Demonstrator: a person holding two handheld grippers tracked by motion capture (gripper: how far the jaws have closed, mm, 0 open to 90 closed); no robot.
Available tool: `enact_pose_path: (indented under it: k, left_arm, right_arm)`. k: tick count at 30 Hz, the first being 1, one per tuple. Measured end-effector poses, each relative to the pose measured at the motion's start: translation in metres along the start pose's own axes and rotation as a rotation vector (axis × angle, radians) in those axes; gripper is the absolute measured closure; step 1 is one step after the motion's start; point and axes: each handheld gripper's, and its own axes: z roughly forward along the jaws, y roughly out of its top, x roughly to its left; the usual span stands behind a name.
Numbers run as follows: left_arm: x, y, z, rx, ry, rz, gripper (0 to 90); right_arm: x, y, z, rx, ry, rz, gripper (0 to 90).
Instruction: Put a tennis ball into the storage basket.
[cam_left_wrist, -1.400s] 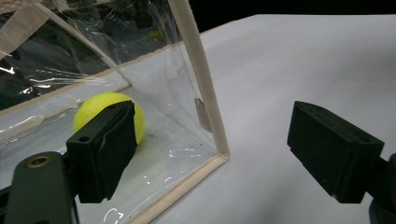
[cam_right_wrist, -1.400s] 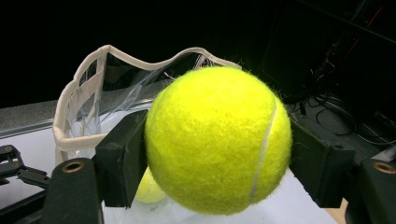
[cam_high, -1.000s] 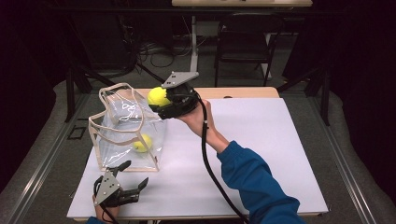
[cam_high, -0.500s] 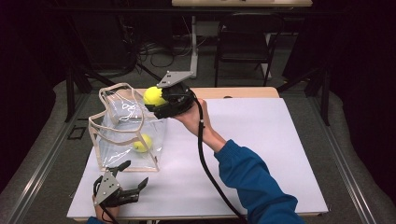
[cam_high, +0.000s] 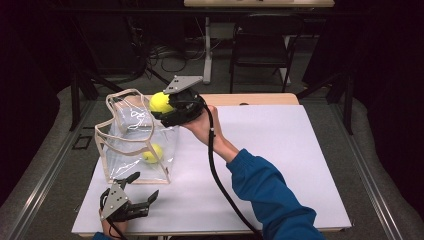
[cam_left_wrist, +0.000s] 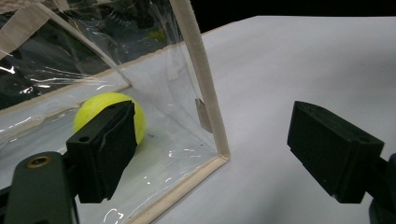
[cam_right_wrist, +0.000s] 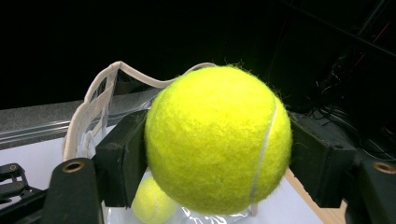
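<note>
The right gripper (cam_high: 167, 107) is pinching a yellow tennis ball (cam_high: 160, 102) between its jaws, holding it in the air over the far right edge of a clear bag (cam_high: 131, 142) that is standing on the white table (cam_high: 280, 165). In the right gripper view the ball (cam_right_wrist: 218, 139) is sitting squarely between both pads, with the bag's cream-trimmed rim (cam_right_wrist: 100, 93) just beyond it and a second ball (cam_right_wrist: 152, 200) lying below, inside the bag. The high view is showing that second ball (cam_high: 152, 153) resting on the bag's floor toward the near right side.

The left gripper (cam_high: 134, 196) is lying low at the near edge of the table, just in front of the bag, with its jaws spread wide and nothing between them. In the left gripper view the bag's near corner seam (cam_left_wrist: 205, 93) is standing between those jaws, without either pad touching it.

The risk here looks to be the soft rim. The held ball appears to be hanging above the edge rather than the middle of the opening, so a release now could strike the trim and bounce out across the table. The bag is unsupported, since the left gripper is not gripping it, so a knock from the right gripper could fold the wall inward or tip the bag over.
</note>
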Motion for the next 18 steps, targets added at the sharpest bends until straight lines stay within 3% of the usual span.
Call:
enact_pose_path:
  k: [18]
  left_arm:
    - [-0.0001, 0.0001, -0.0002, -0.001, -0.001, 0.0, 15.8]
  right_arm:
    - [0.007, 0.0053, 0.0094, -0.012, 0.008, -0.017, 26.2]
